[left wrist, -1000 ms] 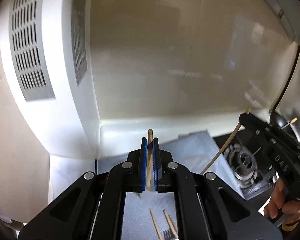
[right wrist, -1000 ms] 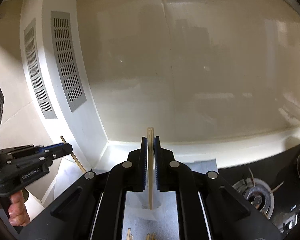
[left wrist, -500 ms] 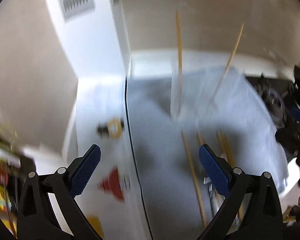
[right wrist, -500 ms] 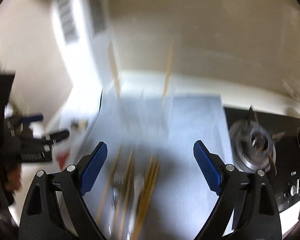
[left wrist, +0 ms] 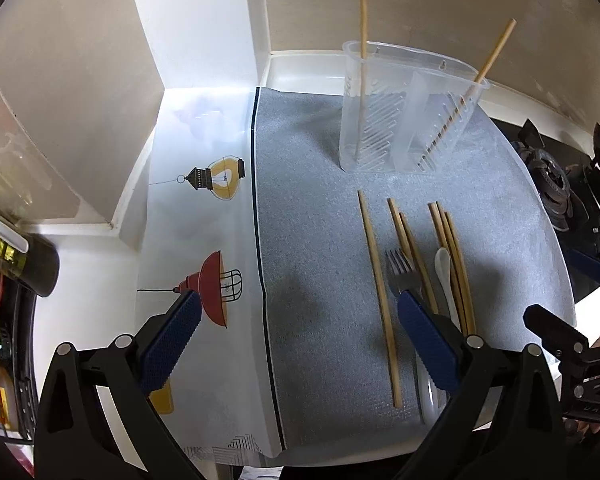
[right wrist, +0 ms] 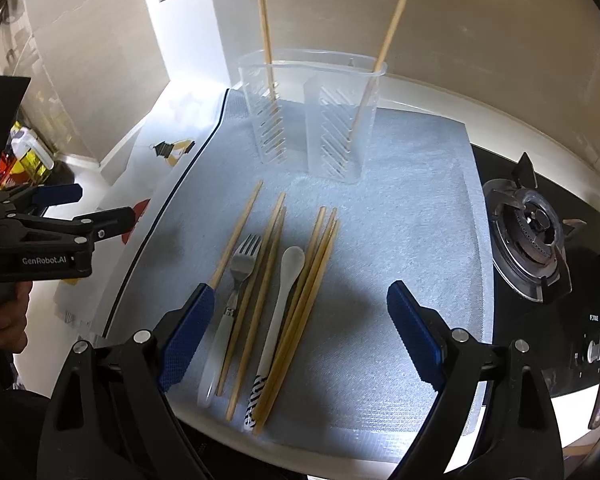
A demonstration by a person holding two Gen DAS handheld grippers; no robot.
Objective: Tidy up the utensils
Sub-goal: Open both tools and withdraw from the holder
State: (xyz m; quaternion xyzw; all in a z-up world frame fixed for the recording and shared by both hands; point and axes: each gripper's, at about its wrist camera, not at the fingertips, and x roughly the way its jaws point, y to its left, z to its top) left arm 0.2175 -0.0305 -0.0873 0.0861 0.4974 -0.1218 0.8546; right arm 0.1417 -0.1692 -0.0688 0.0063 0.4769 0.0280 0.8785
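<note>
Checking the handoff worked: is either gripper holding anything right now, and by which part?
Nothing is held. The left gripper and right gripper are open, with nothing between their pads.

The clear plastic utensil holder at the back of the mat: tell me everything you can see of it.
The utensil holder is a clear plastic tub, standing upright on the grey mat near the back wall. A middle wall splits it into two compartments, and slanted slots are cut into its sides. One wooden chopstick stands in the left compartment, and another leans in the right one; both stick out well above the rim. Nothing else touches it. The loose utensils lie on the mat in front of it.
</note>
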